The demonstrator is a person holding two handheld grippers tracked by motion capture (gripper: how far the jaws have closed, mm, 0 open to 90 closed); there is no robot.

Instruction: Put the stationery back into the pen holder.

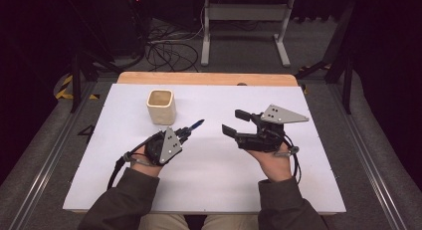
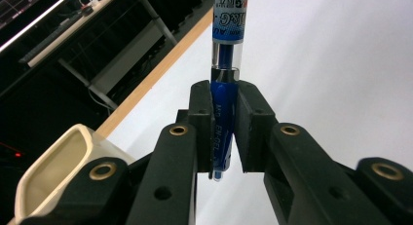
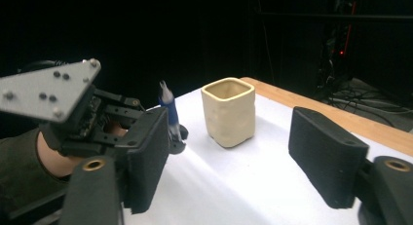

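The left gripper [image 1: 185, 132] clamps a blue pen [image 2: 225, 64] by its grip section, near the bench's middle, just beside the cream cup [image 1: 161, 106]. The right gripper [image 1: 238, 123] stands wide, empty. The pen looks light, stiff and slick; holding mid-barrel seems steadiest.

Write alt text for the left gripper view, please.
Two black jaws are shut on a blue pen, which points away over a white table. A cream square cup stands at lower left, with dark shelving beyond the table's wooden edge.
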